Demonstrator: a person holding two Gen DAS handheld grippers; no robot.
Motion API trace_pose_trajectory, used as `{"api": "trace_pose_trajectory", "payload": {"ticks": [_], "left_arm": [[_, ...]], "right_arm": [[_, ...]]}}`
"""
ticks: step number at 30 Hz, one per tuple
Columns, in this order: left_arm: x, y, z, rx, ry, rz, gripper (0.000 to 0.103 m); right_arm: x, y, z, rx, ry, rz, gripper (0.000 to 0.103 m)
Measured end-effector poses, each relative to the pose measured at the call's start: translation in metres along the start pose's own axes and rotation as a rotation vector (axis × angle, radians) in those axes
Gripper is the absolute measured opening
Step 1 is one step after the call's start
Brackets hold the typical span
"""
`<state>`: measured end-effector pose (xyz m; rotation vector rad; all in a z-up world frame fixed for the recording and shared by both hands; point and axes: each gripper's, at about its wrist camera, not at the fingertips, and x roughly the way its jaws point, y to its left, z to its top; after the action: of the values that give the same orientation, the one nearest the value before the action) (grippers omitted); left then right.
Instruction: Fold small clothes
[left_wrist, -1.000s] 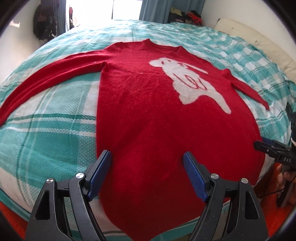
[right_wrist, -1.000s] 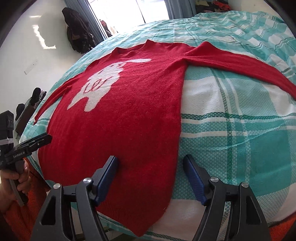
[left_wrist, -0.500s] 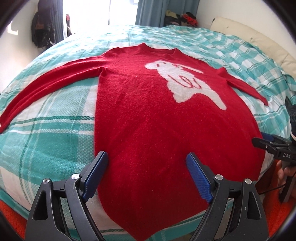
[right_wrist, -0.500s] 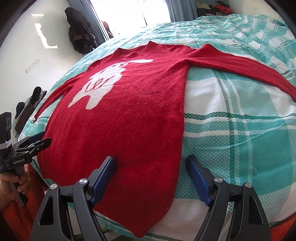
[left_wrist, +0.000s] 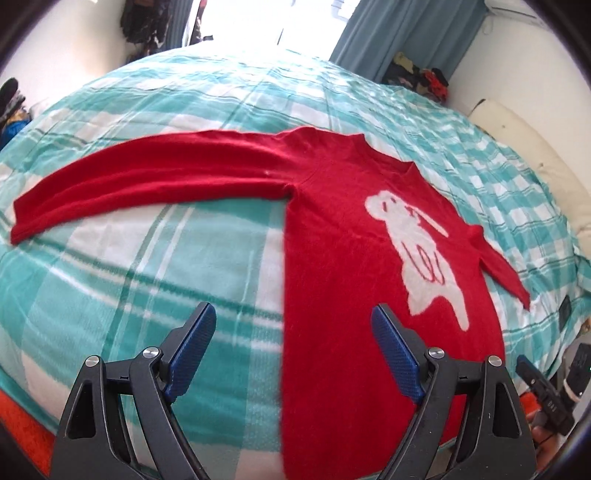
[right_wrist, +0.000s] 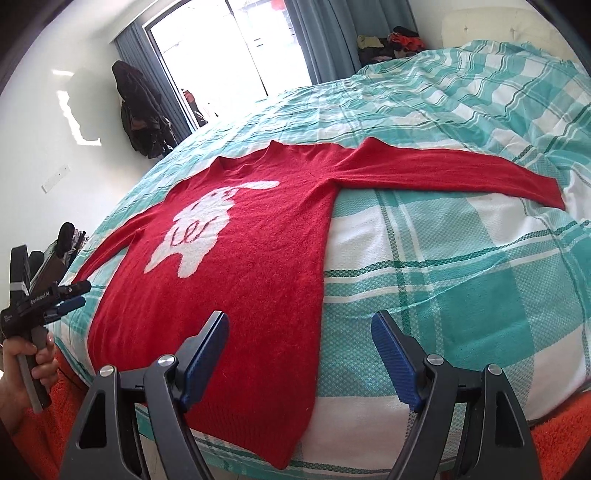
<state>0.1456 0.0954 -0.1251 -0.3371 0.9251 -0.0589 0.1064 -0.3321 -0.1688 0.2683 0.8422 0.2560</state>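
Two grippers: both are seen released, with nothing between the fingers.
Left gripper (left_wrist: 293, 328): held above the near edge of the bed, with the sweater's side edge below the gap between its blue pads (left_wrist: 395, 354); no cloth is touched.
Right gripper (right_wrist: 299, 339): held above the sweater's hem corner and the blanket beside it; no cloth is touched.
Hand (right_wrist: 26, 363): seen at the left border of the right wrist view, wrapped around the handle of the left gripper.
Sweater (right_wrist: 236, 266): red, laid flat and face up on the bed, hem nearest, collar farthest, both sleeves spread outward.
Motif (left_wrist: 417, 254): a white figure with red lines is seen on the chest.
Blanket (right_wrist: 461, 258): teal and white check, covering the bed under the sweater.
Window (right_wrist: 236, 51): bright, flanked by blue curtains, noted beyond the bed.
Dark coat (right_wrist: 142, 107): hung on the wall beside the window.
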Motion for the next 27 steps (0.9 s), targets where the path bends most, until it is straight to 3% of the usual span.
{"api": "trace_pose_trajectory", "payload": {"ticks": [4,8,12,17,19,20,21,22,23,25,27], "left_arm": [[0.035,-0.022,0.094,0.097,0.043,-0.077,0.088],[0.091,-0.058,0.167,0.294,0.096,0.004,0.088],[0.149,-0.068,0.204,0.350,0.160,0.049,0.083],[0.207,-0.046,0.222,0.283,0.244,0.104,0.079],[0.222,-0.037,0.221,0.244,0.306,0.051,0.072],[0.227,-0.034,0.219,0.239,0.334,0.012,0.054],[0.229,-0.034,0.216,0.252,0.346,-0.015,0.029],[0.229,-0.035,0.214,0.279,0.345,-0.025,0.012],[0.228,-0.038,0.213,0.308,0.340,-0.010,0.004],[0.223,-0.045,0.210,0.370,0.287,0.069,0.003],[0.224,-0.045,0.211,0.369,0.247,0.163,0.002]], "right_arm": [[0.010,-0.001,-0.001,-0.007,0.029,0.003,0.079],[0.021,-0.005,0.002,0.013,0.058,0.020,0.079],[0.025,-0.011,0.006,0.044,0.064,0.042,0.079],[0.032,-0.017,0.008,0.061,0.088,0.048,0.079],[0.036,-0.019,0.008,0.070,0.102,0.051,0.079],[0.037,-0.020,0.008,0.072,0.106,0.051,0.079],[0.039,-0.020,0.008,0.072,0.107,0.050,0.079],[0.040,-0.020,0.008,0.071,0.107,0.048,0.079],[0.040,-0.020,0.008,0.068,0.106,0.045,0.079],[0.041,-0.018,0.009,0.060,0.104,0.037,0.079],[0.042,-0.017,0.009,0.054,0.103,0.031,0.079]]}}
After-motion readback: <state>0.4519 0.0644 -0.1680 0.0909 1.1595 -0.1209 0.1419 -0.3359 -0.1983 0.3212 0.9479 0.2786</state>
